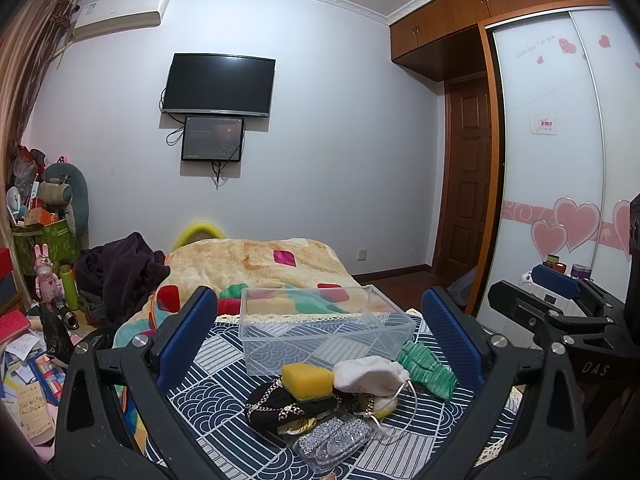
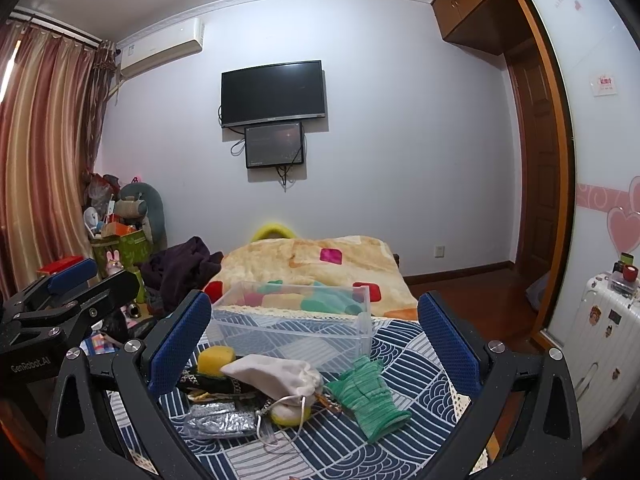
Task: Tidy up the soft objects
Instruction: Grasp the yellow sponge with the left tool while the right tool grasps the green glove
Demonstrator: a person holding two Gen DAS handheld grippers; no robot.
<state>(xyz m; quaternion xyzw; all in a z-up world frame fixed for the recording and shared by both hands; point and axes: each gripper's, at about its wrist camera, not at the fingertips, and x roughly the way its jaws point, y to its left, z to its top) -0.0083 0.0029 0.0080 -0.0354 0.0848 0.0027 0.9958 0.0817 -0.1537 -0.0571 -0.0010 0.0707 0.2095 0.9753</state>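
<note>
Both wide open and holding nothing, the left hand-held gripper [image 1: 318, 344] and right hand-held gripper [image 2: 314, 344] hover over the soft pile [image 1: 320, 392] before the clear box [image 1: 320, 328] on the bed — a grab might snag the white pouch's [image 2: 276, 376] cord.

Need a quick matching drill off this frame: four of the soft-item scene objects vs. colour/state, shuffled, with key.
Things:
1. sponge
2. drawstring pouch
3. knitted cloth
4. plastic bin

Descriptions:
A. green, lying rightmost in the pile
B. clear, empty, behind the pile
C. yellow, resting on a black item
D. white, cords trailing forward

Pairs: 1-C, 2-D, 3-A, 4-B
</note>
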